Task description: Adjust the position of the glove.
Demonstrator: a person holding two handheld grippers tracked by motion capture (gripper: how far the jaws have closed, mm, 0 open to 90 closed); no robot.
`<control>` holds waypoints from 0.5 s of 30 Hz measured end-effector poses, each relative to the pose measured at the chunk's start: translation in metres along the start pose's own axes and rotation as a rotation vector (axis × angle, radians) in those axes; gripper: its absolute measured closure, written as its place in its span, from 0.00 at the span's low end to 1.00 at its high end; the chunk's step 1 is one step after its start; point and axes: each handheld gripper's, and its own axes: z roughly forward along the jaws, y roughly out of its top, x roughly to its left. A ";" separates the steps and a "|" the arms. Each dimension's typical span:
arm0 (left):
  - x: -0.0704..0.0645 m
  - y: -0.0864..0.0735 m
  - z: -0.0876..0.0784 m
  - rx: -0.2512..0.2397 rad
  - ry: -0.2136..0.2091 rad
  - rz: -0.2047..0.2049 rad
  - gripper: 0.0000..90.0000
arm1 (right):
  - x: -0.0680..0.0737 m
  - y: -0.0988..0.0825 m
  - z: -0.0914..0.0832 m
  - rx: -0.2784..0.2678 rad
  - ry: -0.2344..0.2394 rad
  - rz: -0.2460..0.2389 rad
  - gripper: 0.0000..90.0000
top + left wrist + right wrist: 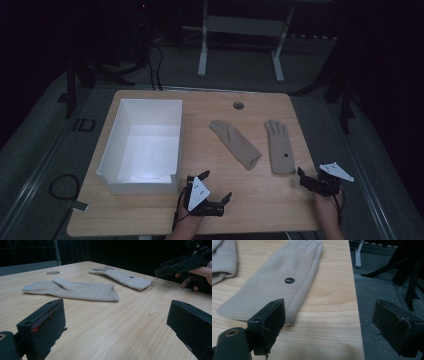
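Note:
Two beige gloves lie flat on the wooden table (150,210). One glove (235,144) lies slanted near the middle, also seen as the nearer glove (75,290). The other glove (280,147) bears a small black dot and lies to its right (274,287). My left gripper (216,186) rests low near the front edge, open, with bare wood between its jaws (115,322). My right gripper (310,176) stands open just in front of the dotted glove's cuff. In the right gripper view (329,320) its left jaw overlaps the cuff's corner and its right jaw hangs past the table's edge.
An open white box (142,145) stands at the table's left, close to my left gripper. A round cable hole (238,105) sits near the far edge. The table's right edge (358,315) is close to my right gripper. A white desk frame (240,30) stands on the floor beyond.

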 end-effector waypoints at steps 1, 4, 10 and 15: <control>0.000 0.000 0.000 0.000 0.000 0.000 0.03 | 0.000 0.000 0.000 -0.001 -0.001 -0.002 0.13; 0.000 0.000 0.000 0.000 0.001 0.002 0.03 | 0.000 0.000 0.000 0.004 -0.007 -0.004 0.13; 0.001 0.000 0.000 0.000 0.000 -0.005 0.03 | 0.001 0.000 0.002 0.042 -0.038 0.022 0.13; 0.000 0.000 0.000 0.001 0.001 -0.002 0.03 | 0.000 0.004 0.001 0.072 -0.022 0.033 0.13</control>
